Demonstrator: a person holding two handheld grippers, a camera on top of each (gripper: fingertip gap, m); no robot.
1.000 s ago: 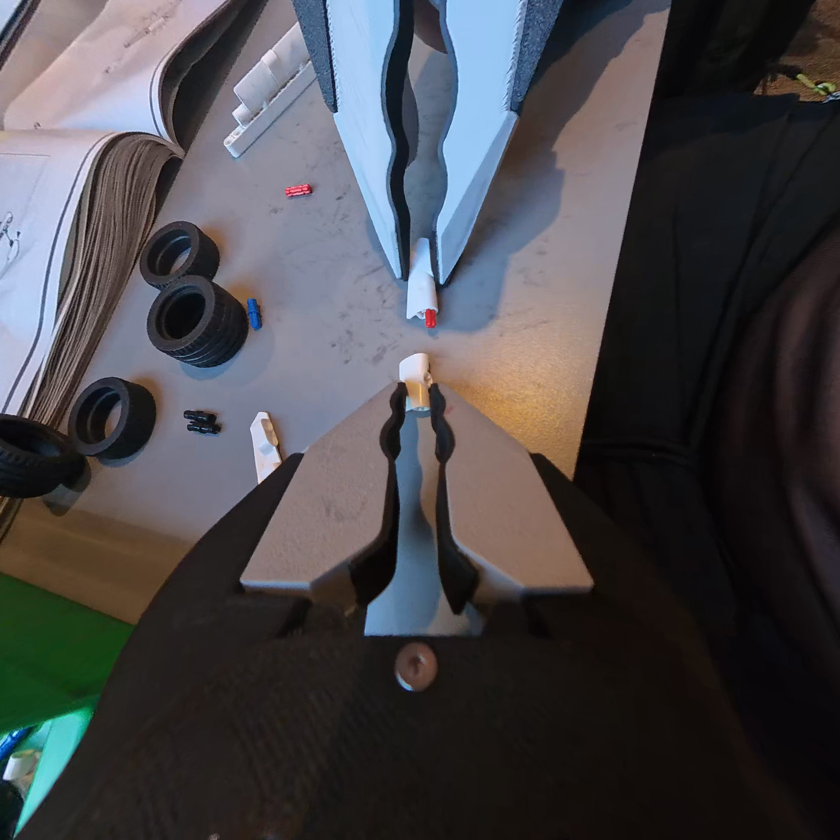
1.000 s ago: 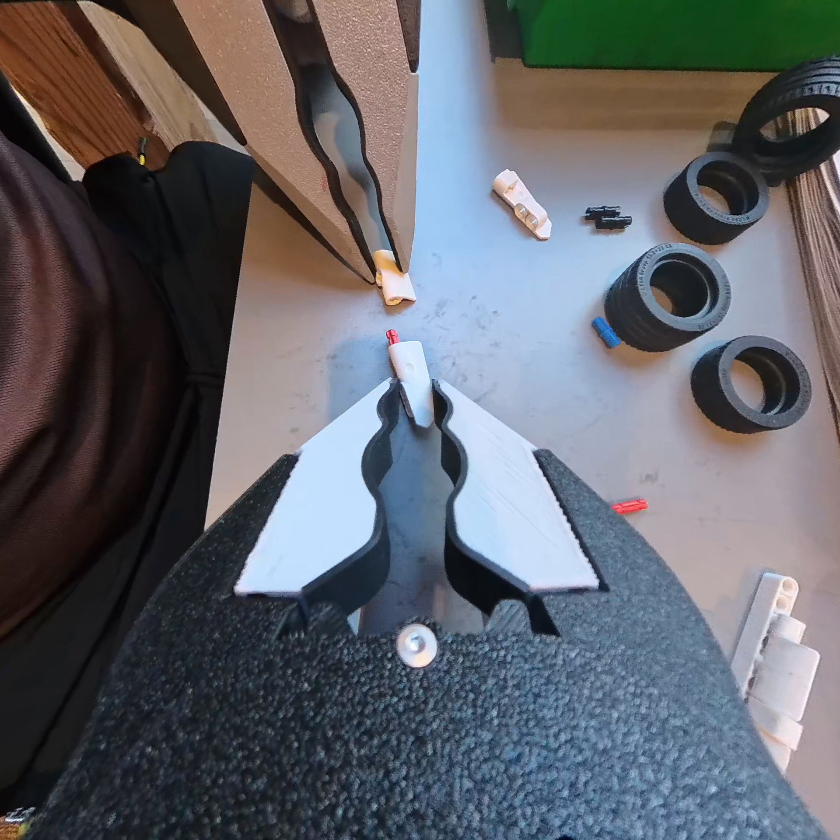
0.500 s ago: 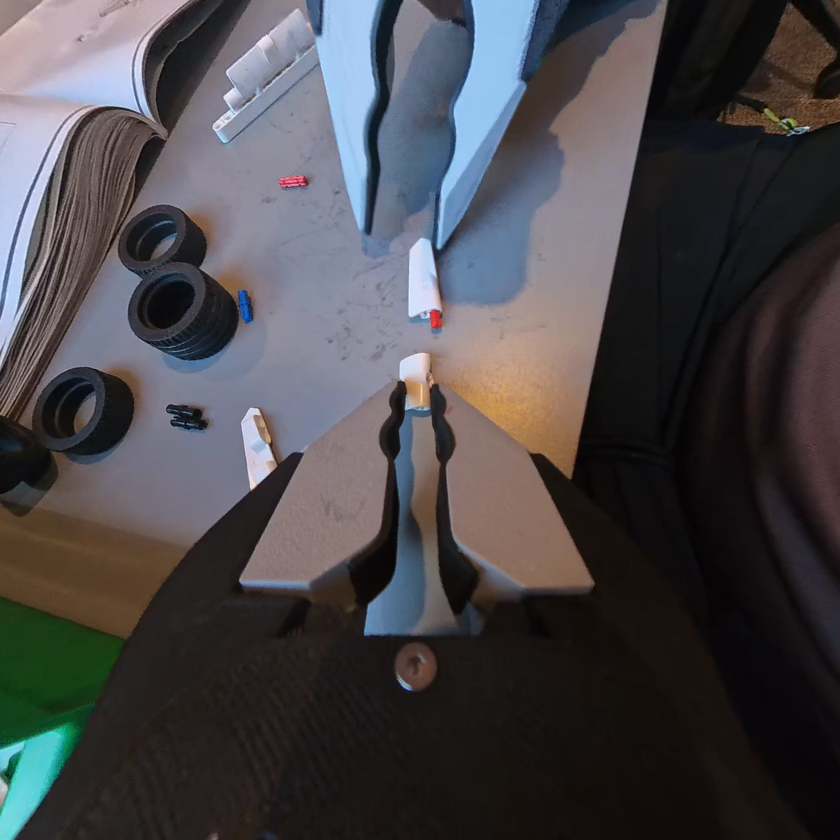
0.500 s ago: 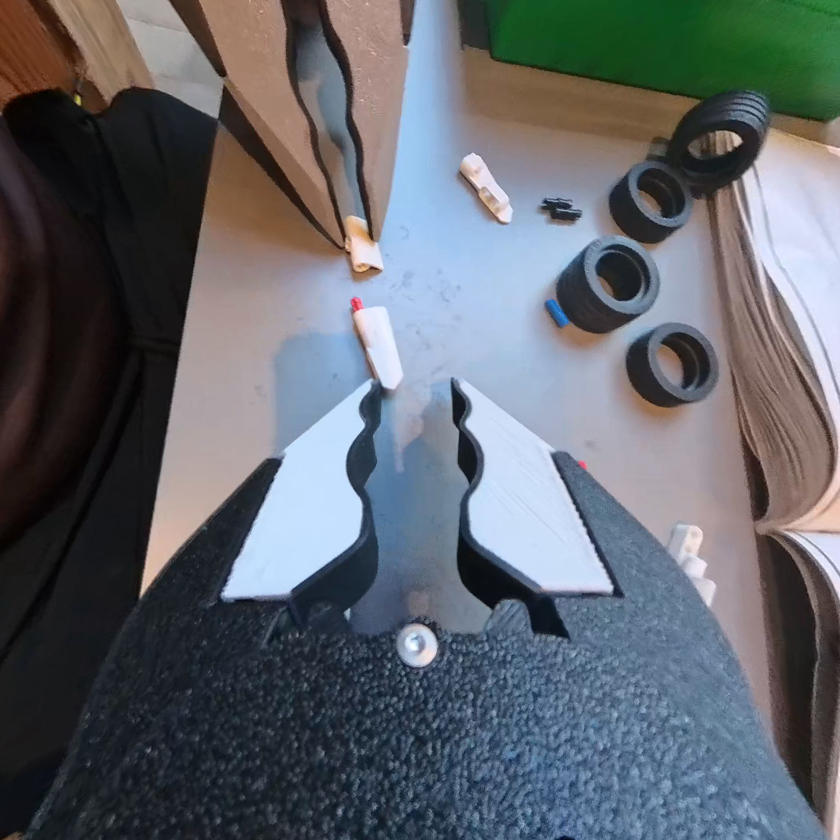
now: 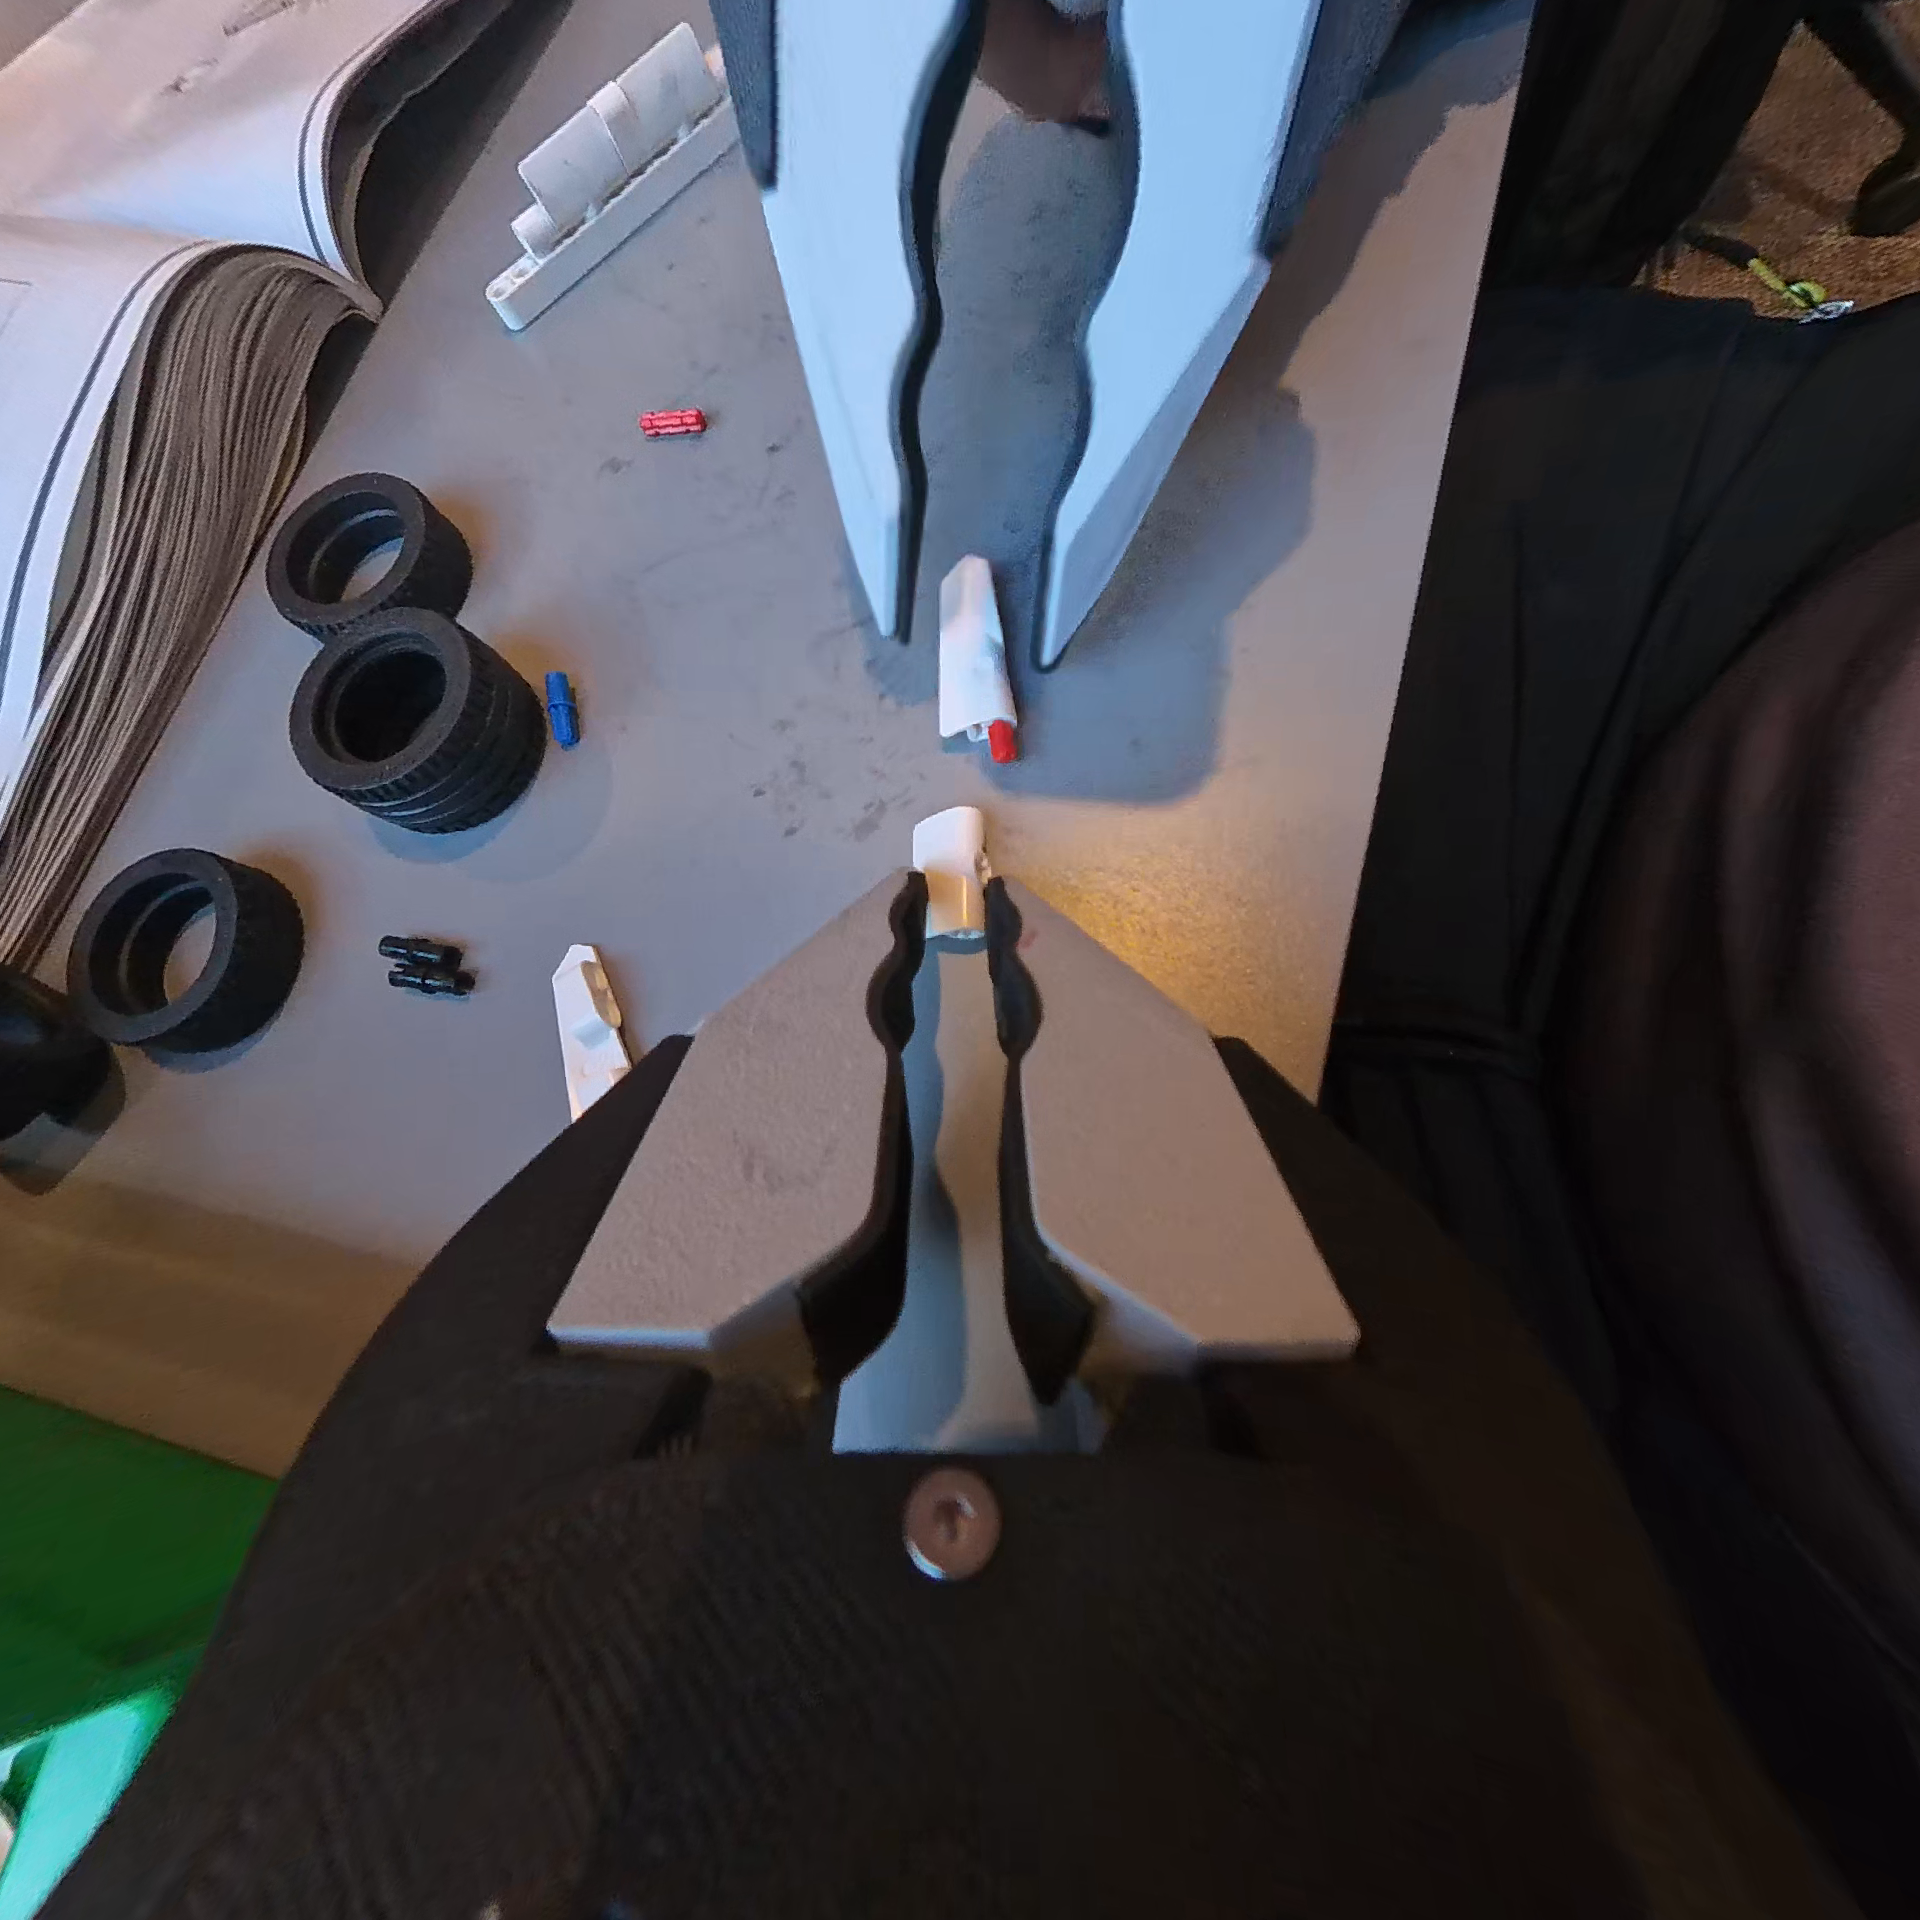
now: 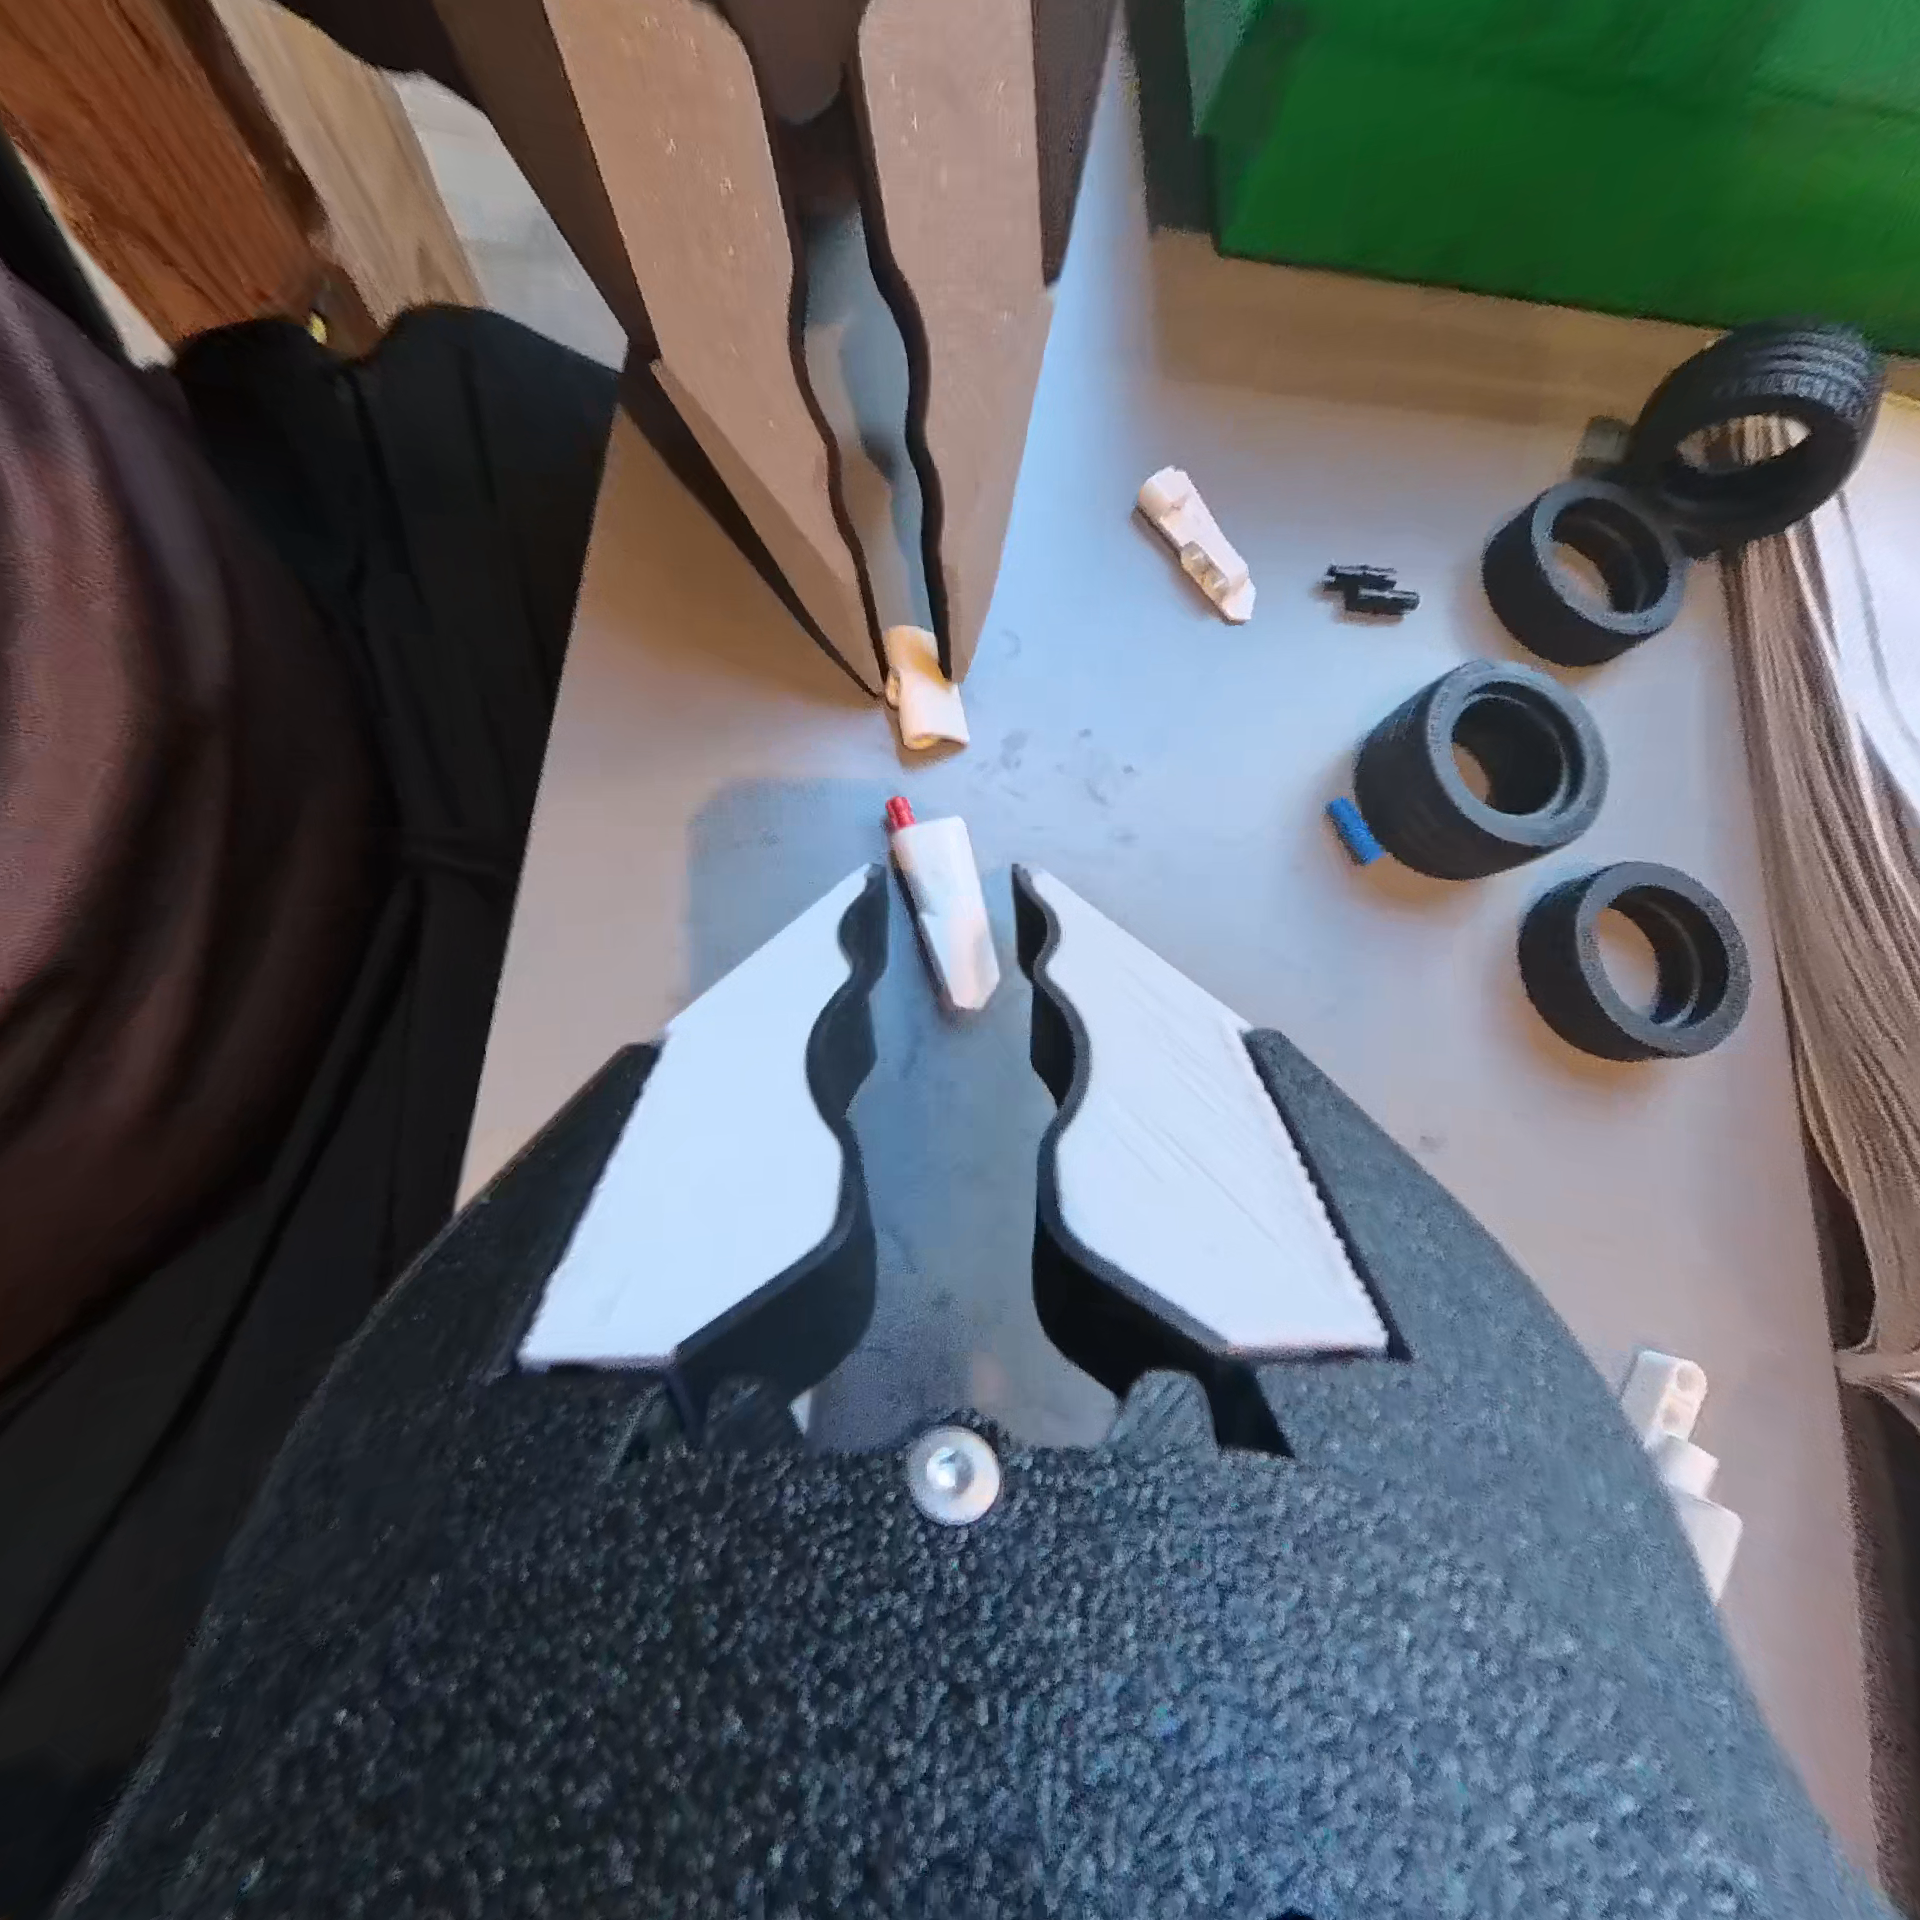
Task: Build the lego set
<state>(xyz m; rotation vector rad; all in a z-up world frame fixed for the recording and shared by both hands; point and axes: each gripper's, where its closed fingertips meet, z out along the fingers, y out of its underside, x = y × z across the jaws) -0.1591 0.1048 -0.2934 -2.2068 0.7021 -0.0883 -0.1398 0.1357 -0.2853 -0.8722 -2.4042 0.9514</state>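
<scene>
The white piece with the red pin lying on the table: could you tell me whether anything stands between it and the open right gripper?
Nothing visible does. The white piece with the red pin lies between the open right gripper fingertips, apart from both.

No legible text, number or brand is showing in either wrist view. The open booklet at the tabletop edge is bearing faint printed marks, too small and blurred to read. The tyres may be carrying moulded sidewall marks; these are not resolving.
</scene>
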